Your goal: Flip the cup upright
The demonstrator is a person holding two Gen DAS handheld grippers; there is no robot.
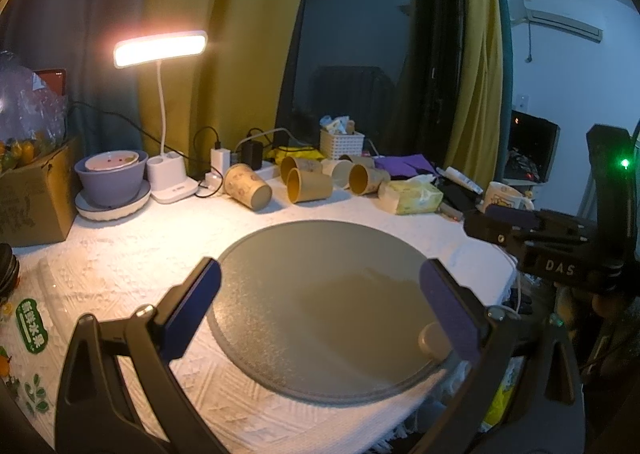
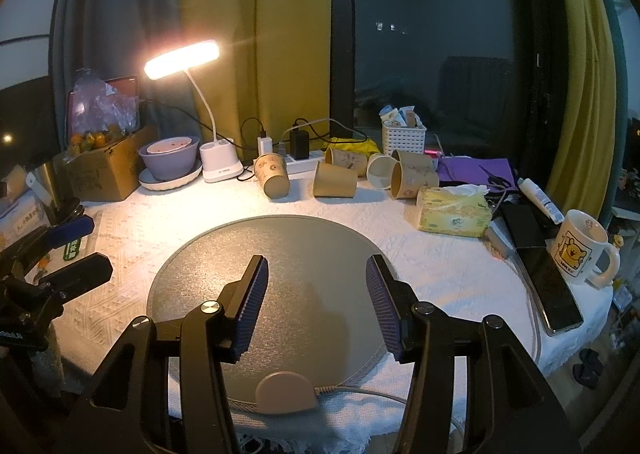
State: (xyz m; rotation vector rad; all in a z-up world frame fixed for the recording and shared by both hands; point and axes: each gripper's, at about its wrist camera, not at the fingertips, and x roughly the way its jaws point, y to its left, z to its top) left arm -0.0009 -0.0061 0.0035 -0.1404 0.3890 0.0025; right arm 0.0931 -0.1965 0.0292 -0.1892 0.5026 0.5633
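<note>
Several brown paper cups lie on their sides at the back of the table: one with its base toward me (image 1: 247, 187) (image 2: 272, 175), one with its mouth showing (image 1: 309, 185) (image 2: 334, 180), and others behind (image 1: 367, 178) (image 2: 412, 179). A round grey mat (image 1: 320, 306) (image 2: 280, 266) lies in front of them. My left gripper (image 1: 320, 294) is open and empty over the mat. My right gripper (image 2: 316, 294) is open and empty over the mat. The right gripper also shows at the right edge of the left wrist view (image 1: 520, 222), and the left gripper at the left edge of the right wrist view (image 2: 76, 250).
A lit desk lamp (image 2: 182, 56), purple bowl (image 2: 170, 158), cardboard box (image 2: 108, 170), white basket (image 2: 404, 138), tissue pack (image 2: 454, 210), cartoon mug (image 2: 580, 254), phone (image 2: 554, 290) and power strip with chargers (image 2: 300, 164) surround the mat. The table edge is close in front.
</note>
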